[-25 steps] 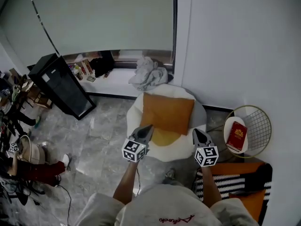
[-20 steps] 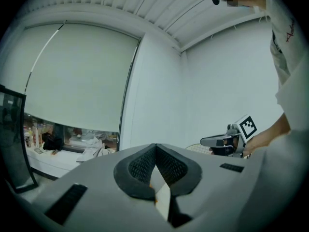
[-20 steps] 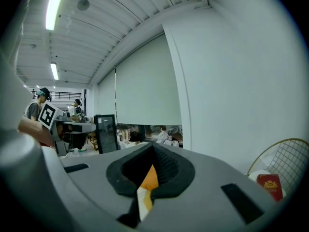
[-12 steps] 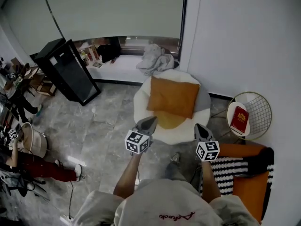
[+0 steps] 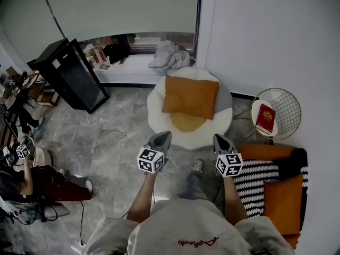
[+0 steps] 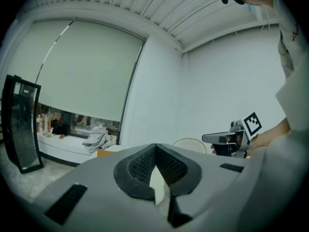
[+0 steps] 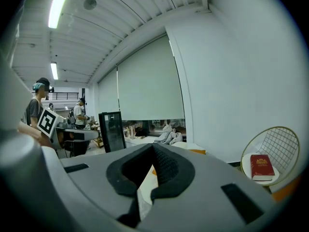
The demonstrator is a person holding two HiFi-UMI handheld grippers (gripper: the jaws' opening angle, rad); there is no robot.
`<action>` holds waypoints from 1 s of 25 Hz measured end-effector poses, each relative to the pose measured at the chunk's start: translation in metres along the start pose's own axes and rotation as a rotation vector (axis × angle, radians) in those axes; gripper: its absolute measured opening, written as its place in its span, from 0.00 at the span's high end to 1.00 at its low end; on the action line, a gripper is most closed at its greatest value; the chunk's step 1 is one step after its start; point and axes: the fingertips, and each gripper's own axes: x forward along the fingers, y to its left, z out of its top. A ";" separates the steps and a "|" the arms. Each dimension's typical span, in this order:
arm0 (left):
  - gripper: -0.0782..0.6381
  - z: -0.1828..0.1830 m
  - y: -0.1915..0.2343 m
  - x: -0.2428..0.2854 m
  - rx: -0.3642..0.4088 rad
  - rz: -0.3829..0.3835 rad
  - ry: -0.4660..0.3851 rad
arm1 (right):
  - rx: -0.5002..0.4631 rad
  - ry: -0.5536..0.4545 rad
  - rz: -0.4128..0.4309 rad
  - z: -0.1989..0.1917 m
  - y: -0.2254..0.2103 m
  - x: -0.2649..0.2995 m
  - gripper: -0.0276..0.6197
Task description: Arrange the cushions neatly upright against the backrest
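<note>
An orange square cushion (image 5: 190,96) leans upright against the backrest of a white round chair (image 5: 159,122). A yellow round cushion (image 5: 187,122) lies flat on the seat in front of it. My left gripper (image 5: 163,136) hovers over the floor just short of the chair's front edge, shut and empty. My right gripper (image 5: 218,138) is level with it to the right, also shut and empty. In the left gripper view the jaws (image 6: 155,146) meet at the tips, and a sliver of the orange cushion (image 6: 105,152) shows beyond them. The right gripper (image 7: 153,146) is shut too.
A gold wire side table (image 5: 287,106) with a red book (image 5: 265,118) stands right of the chair. An orange seat with a black-and-white striped cloth (image 5: 265,179) is at the right. A black cabinet (image 5: 69,84), a grey cloth pile (image 5: 169,54) and a person sitting on the floor (image 5: 24,179) lie to the left.
Both grippers have drawn back from the chair's seat toward the floor in front of it. They stay shut. The cushions have not moved.
</note>
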 end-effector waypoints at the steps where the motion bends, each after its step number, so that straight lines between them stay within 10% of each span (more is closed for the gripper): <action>1: 0.85 -0.003 -0.004 -0.004 0.002 -0.002 0.003 | 0.000 -0.002 0.002 -0.001 0.005 -0.003 0.92; 25: 0.85 -0.017 -0.061 -0.051 0.029 -0.034 0.002 | -0.001 0.000 0.006 -0.018 0.041 -0.066 0.92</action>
